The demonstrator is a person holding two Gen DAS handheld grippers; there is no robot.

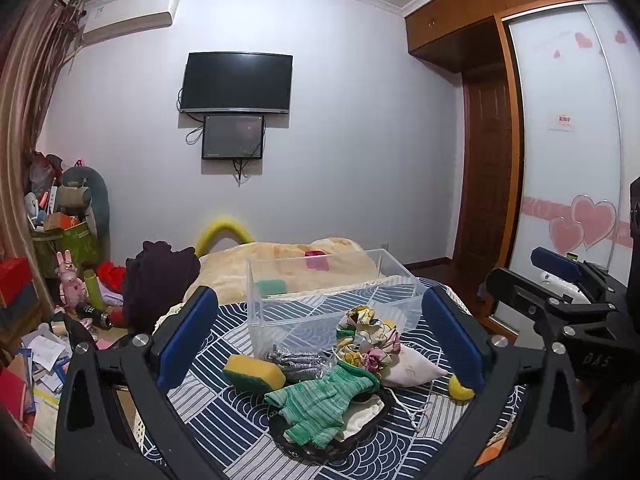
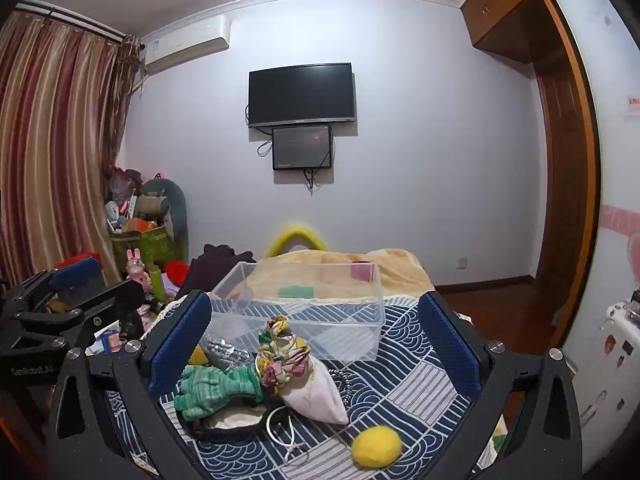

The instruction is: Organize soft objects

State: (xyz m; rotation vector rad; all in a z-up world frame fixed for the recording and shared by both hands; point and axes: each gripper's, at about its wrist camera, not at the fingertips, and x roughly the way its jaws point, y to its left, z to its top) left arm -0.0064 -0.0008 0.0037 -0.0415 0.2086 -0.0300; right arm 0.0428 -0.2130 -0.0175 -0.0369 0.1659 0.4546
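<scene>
Both the left gripper (image 1: 320,336) and right gripper (image 2: 316,344) hover with jaws apart, holding nothing. A green glove (image 1: 320,404) lies near the clear bin (image 1: 332,296).

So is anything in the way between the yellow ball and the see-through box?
Mostly no. The yellow ball sits on open patterned cloth, and the clear box is straight beyond it. The white pouch lies just left of that path. Both grippers are open, holding nothing.
</scene>
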